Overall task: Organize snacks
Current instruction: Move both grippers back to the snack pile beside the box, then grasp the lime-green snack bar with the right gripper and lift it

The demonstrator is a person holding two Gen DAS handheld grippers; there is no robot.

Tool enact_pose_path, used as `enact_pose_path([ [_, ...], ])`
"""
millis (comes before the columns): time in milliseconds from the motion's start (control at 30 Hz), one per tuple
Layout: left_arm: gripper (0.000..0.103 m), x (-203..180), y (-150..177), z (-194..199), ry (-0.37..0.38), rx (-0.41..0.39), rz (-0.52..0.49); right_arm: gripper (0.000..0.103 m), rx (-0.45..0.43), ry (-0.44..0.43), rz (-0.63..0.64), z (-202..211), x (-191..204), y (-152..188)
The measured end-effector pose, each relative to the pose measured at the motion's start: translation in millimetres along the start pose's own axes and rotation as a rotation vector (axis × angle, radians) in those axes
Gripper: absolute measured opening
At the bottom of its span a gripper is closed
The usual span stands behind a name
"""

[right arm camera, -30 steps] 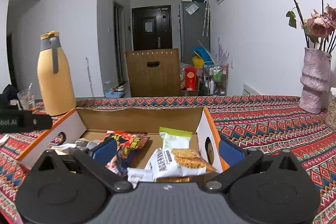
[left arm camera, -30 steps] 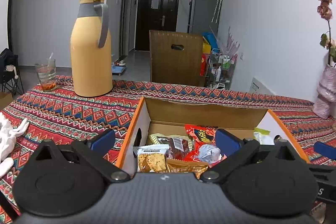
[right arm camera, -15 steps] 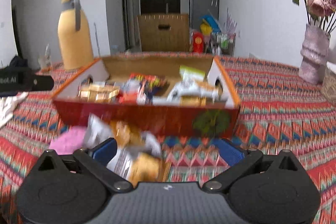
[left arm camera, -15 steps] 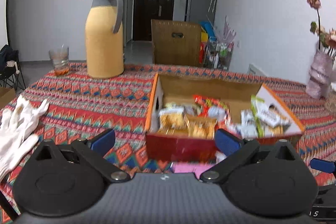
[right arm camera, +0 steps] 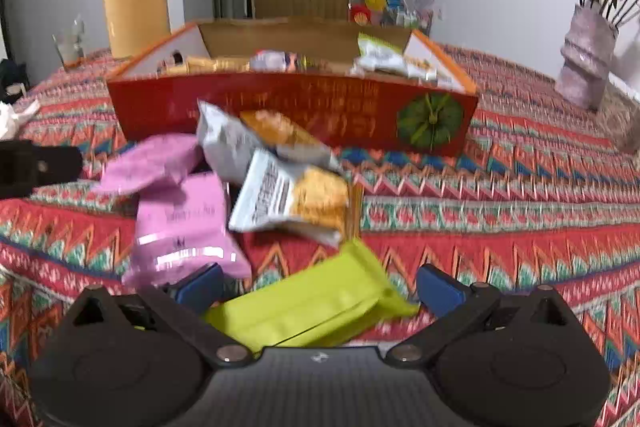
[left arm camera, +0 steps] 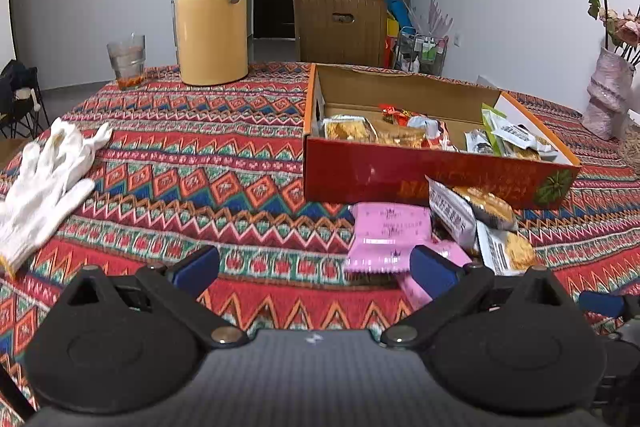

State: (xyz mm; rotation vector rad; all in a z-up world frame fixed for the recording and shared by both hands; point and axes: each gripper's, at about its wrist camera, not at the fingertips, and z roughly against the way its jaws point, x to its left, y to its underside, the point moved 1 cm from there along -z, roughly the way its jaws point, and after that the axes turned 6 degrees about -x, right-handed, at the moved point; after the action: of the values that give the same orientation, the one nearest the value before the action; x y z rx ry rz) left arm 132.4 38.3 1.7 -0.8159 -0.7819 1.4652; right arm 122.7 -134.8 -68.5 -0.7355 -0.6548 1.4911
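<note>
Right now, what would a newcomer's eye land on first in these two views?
Probably the loud zigzag tablecloth, then the red box of snacks mid-table. Loose packets lie in front of it: pink ones, a lime-green one between the open right gripper's fingers.

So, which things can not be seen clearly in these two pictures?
- Lime-green packet, right wrist view: near end hidden behind the gripper body; motion blur.
- Pink packets, left wrist view: one partly behind the right finger.
- Box contents, right wrist view: mostly hidden behind its front wall.
- Packet print: blurred or too small in both views.
</note>
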Motion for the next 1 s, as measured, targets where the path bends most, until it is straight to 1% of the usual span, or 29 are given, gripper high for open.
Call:
enact_pose_path([
  [167, 0.103, 5, 10, 13, 0.023, 0.001, 0.027, 0.103, -0.014, 0.006, 0.025, 16, -1, 15],
  [267, 0.103, 4, 16, 18, 0.038, 0.004, 0.035, 0.103, -0.022, 0.006, 0.023, 27, -10, 24],
  [400, 0.103, 0, 22, 25, 0.053, 0.007, 0.032, 0.100, -0.034, 0.004, 0.012, 41, -24, 37],
  [467, 0.103, -3, 24, 28, 0.058, 0.007, 0.029, 0.093, -0.045, -0.012, -0.001, 46, -33, 44],
  [533, 0.103, -6, 26, 30, 0.064, 0.008, 0.028, 0.080, -0.057, -0.052, -0.013, 53, -39, 50],
  [567, 0.103, -8, 27, 32, 0.066, 0.008, 0.026, 0.077, -0.065, -0.069, -0.014, 56, -42, 52],
  [600, 0.103, -10, 28, 33, 0.069, 0.008, 0.024, 0.066, -0.074, -0.081, -0.007, 58, -43, 53],
  [633, 0.103, -12, 28, 33, 0.071, 0.008, 0.021, 0.049, -0.084, -0.095, -0.001, 60, -42, 54],
  [667, 0.103, -14, 29, 34, 0.072, 0.010, 0.018, 0.038, -0.091, -0.111, 0.005, 61, -41, 54],
  [733, 0.103, -16, 30, 35, 0.075, 0.013, 0.014, 0.035, -0.100, -0.121, 0.005, 63, -41, 53],
  [833, 0.103, -18, 31, 34, 0.070, 0.021, 0.015, 0.034, -0.122, -0.139, -0.032, 65, -46, 53],
  [1000, 0.103, -25, 30, 27, 0.070, 0.048, 0.022, 0.034, -0.191, -0.131, -0.069, 72, -61, 46],
])
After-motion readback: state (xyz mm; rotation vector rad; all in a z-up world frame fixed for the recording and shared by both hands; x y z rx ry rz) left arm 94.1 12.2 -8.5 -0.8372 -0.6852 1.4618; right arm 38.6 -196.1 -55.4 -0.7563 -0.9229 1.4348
